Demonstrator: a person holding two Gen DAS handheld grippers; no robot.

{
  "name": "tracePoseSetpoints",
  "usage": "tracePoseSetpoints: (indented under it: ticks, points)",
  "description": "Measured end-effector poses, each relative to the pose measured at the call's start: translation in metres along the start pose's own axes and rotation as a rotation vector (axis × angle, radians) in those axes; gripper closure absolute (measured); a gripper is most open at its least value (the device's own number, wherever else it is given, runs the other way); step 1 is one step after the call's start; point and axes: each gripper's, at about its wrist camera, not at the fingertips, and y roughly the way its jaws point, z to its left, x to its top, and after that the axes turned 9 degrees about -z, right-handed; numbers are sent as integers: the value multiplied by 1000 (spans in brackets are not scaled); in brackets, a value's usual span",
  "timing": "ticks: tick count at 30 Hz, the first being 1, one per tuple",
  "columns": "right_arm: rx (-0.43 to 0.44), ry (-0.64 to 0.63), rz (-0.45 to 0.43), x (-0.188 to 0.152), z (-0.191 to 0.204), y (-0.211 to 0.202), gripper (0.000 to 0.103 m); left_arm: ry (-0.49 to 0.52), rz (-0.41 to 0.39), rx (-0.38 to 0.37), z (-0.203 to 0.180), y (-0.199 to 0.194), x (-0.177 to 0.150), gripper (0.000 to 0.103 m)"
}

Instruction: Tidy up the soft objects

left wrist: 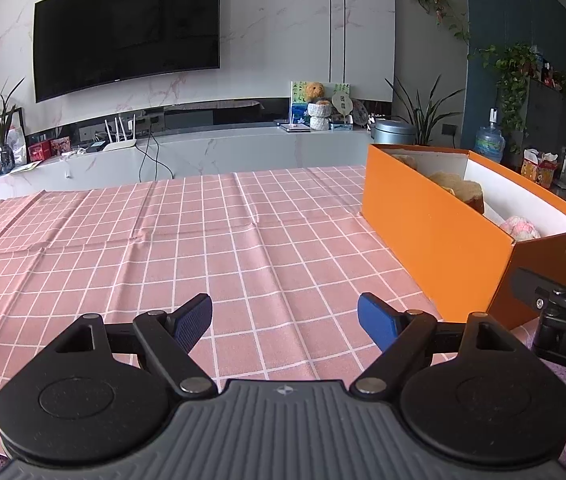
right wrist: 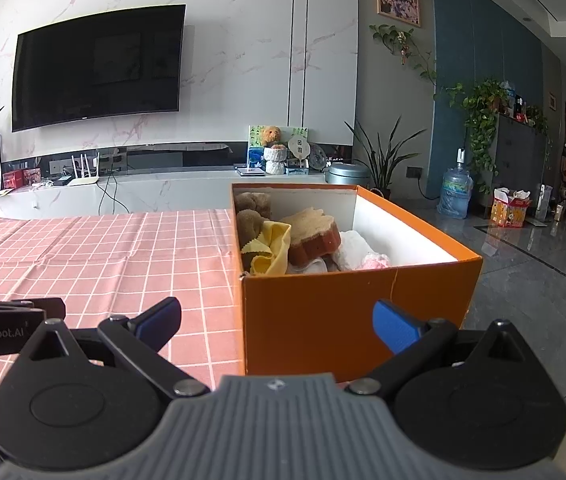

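Observation:
An orange box (right wrist: 315,316) stands on the pink checked tablecloth (right wrist: 123,256) at the table's right edge. It holds soft things: a brown sponge (right wrist: 313,232), a yellow cloth (right wrist: 271,250), a brown plush (right wrist: 253,208), white cloth (right wrist: 353,248) and a pink fluffy item (right wrist: 375,262). My right gripper (right wrist: 277,324) is open and empty, just in front of the box's near wall. My left gripper (left wrist: 285,320) is open and empty over the cloth, left of the box (left wrist: 435,236). The sponge (left wrist: 463,190) and pink item (left wrist: 521,228) show above its rim.
The other gripper's body shows at the right edge of the left wrist view (left wrist: 563,320) and at the left edge of the right wrist view (right wrist: 3,320). A TV (left wrist: 127,36) and a low cabinet (left wrist: 211,152) stand behind the table. Floor lies right of the box (right wrist: 543,280).

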Motion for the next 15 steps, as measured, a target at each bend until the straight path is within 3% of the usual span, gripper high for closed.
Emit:
tracePoseSetpoints:
  ticks: [15]
  points:
    - [2, -3, -4, 0, 1, -1, 3, 6, 0, 2, -1, -3, 3, 6]
